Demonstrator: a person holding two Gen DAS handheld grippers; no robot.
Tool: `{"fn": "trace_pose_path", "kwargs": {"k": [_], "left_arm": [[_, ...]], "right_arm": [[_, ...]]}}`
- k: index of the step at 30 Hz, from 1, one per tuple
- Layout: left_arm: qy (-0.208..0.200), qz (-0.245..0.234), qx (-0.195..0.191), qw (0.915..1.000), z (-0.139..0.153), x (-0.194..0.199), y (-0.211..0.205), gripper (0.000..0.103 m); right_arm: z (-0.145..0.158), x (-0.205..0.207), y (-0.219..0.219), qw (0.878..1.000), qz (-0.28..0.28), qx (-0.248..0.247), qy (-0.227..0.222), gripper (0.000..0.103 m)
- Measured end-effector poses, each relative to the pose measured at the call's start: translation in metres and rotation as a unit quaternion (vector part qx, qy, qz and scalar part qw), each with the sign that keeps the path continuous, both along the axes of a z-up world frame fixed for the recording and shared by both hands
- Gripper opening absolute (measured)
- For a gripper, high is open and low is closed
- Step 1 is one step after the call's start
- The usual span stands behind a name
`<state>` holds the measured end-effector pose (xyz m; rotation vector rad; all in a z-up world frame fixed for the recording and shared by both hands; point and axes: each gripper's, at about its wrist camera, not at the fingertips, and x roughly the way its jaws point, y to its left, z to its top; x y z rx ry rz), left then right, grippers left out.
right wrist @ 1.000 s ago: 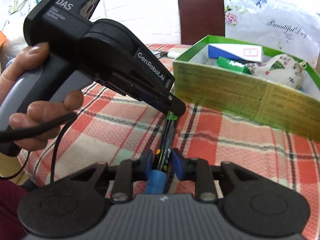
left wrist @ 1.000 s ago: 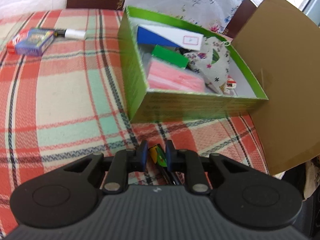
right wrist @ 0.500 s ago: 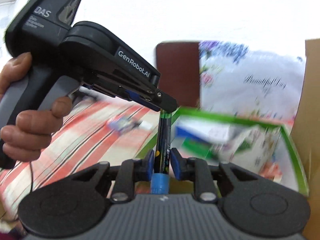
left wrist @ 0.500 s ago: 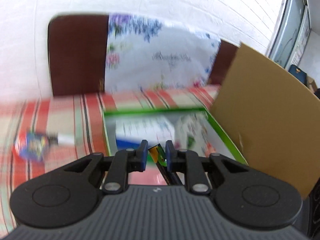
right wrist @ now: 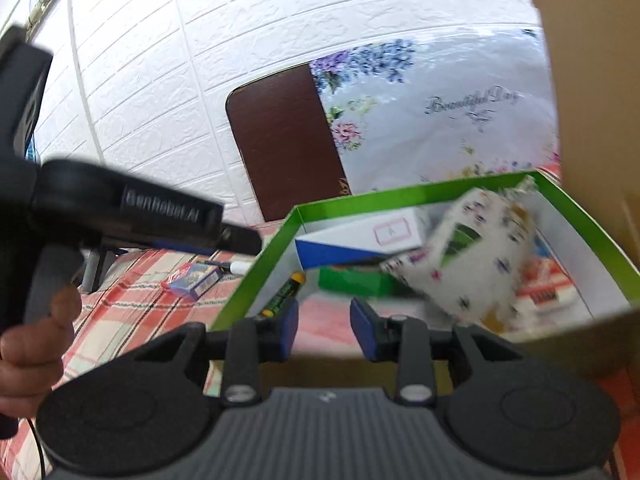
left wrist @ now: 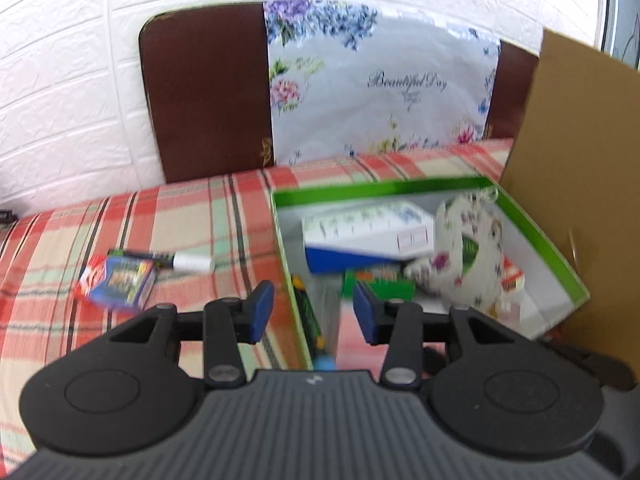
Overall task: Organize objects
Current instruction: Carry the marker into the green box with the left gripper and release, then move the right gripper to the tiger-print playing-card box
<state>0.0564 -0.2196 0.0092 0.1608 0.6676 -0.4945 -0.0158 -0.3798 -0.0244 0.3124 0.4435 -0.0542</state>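
Both sets of jaws have just been opening; nothing is clamped — the marker (right wrist: 282, 298) now lies inside the green box (right wrist: 440, 192), along its left wall. Left gripper (left wrist: 314, 312) and right gripper (right wrist: 324, 320) are best withdrawn upward — clear of the rim.

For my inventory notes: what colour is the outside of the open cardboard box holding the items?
Bright green open cardboard box, white inside; the right wrist view shows it best.

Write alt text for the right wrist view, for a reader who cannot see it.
The right gripper, jaws open and empty, hangs over a green box on a plaid cloth, where a green-and-black marker lies by the left wall. The box also holds a blue-and-white carton, a floral pouch and a green packet. The left gripper, in a hand, reaches in from the left.
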Motion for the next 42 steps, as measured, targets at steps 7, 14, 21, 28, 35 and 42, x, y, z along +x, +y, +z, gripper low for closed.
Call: {"fn": "trace_pose_path", "kwargs": {"k": [7,14,21,28,35,42], "left_arm": [[0.005,-0.004,0.015,0.9999,-0.010,-0.027,0.006,0.054],[0.003,-0.001,0.023,0.9997,-0.015,-0.045,0.012,0.056],[0.007,0.005,0.030,0.9995,-0.022,-0.057,0.024,0.057],[0.008,0.017,0.028,0.9994,-0.025,-0.062,0.042,0.061],[0.006,0.028,0.024,0.9993,-0.026,-0.063,0.059,0.063],[0.009,0.038,0.022,0.9990,-0.030,-0.061,0.071,0.063]], "right_arm": [[0.012,-0.033,-0.002,1.000,-0.029,0.004,-0.007,0.032],[0.014,-0.051,0.006,0.999,-0.043,-0.011,0.007,0.037],[0.016,-0.064,0.011,0.998,-0.057,-0.019,0.008,0.037],[0.018,-0.068,0.020,0.998,-0.055,-0.027,0.007,0.038],[0.021,-0.068,0.030,0.998,-0.052,-0.038,0.007,0.039],[0.020,-0.068,0.036,0.998,-0.053,-0.044,0.011,0.040]]}}
